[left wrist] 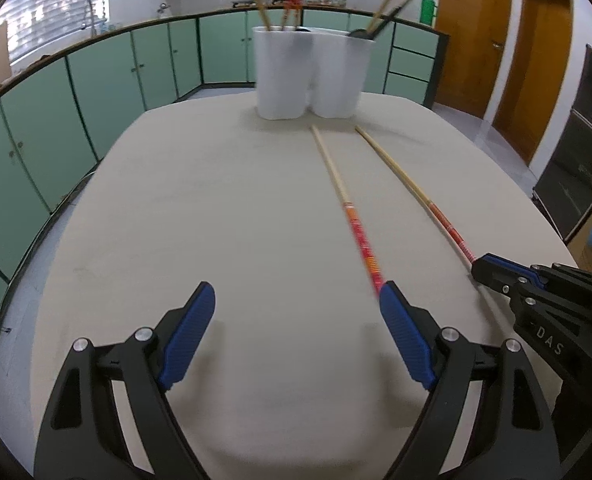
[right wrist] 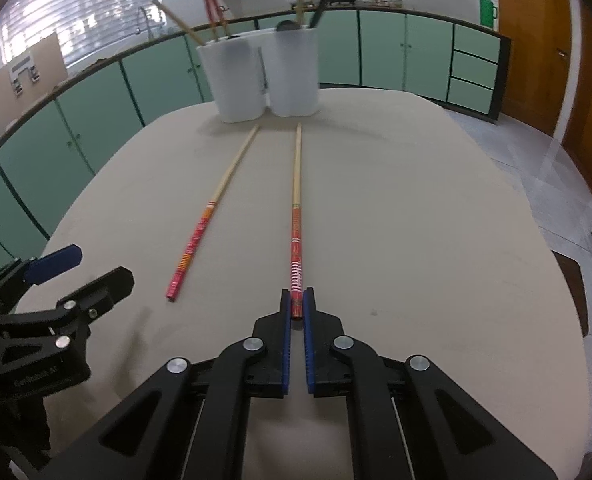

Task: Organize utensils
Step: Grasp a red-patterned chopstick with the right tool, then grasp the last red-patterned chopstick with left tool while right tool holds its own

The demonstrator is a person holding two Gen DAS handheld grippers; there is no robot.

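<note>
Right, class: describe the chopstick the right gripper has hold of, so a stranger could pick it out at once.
Start at the white utensil holder at the far end of the beige table. Two chopsticks lie in front of it, pointing back toward the near edge. The gripped chopstick is the right-hand one, its red patterned end pinched in the right gripper; the free chopstick lies untouched.

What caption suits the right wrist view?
Right gripper shut on one chopstick; second chopstick lies beside it.

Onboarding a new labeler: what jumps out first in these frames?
Two long chopsticks lie on the beige table, running toward the white utensil holder at the far edge. The right claw is shut on the red end of the right chopstick; the left chopstick lies free beside the open left claw.
</note>
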